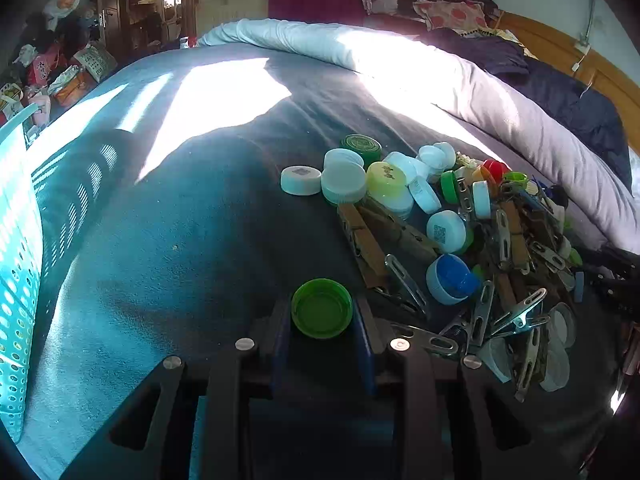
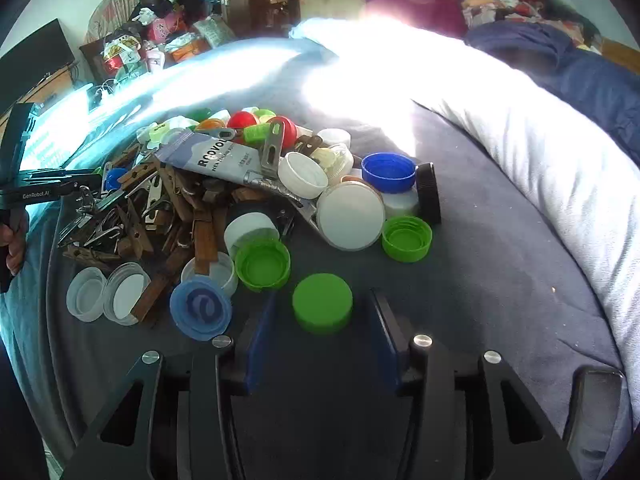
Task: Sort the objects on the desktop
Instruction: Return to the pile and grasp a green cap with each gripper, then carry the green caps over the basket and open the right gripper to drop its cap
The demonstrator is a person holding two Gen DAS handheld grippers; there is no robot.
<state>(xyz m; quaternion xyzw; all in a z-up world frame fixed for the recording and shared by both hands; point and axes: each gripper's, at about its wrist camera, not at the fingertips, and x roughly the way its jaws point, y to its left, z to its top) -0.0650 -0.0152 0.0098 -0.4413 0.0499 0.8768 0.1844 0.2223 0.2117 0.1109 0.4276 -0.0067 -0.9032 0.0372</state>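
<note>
We're mid-pick: left gripper (image 1: 322,316) clamped on green cap (image 1: 322,308) at lower centre; right gripper (image 2: 322,312) straddles another green cap (image 2: 322,303), pads apart. Next: squeeze right, lift both to basket (image 1: 16,240).

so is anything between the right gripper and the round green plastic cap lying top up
Nothing visible. The round green plastic cap lies between the right gripper's fingers, with bare dark bedcover on either side of it.

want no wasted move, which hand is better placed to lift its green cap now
Left, likely: the left gripper grips its upturned cap. The right gripper shows gaps beside its top-up cap, so it must close first.
</note>
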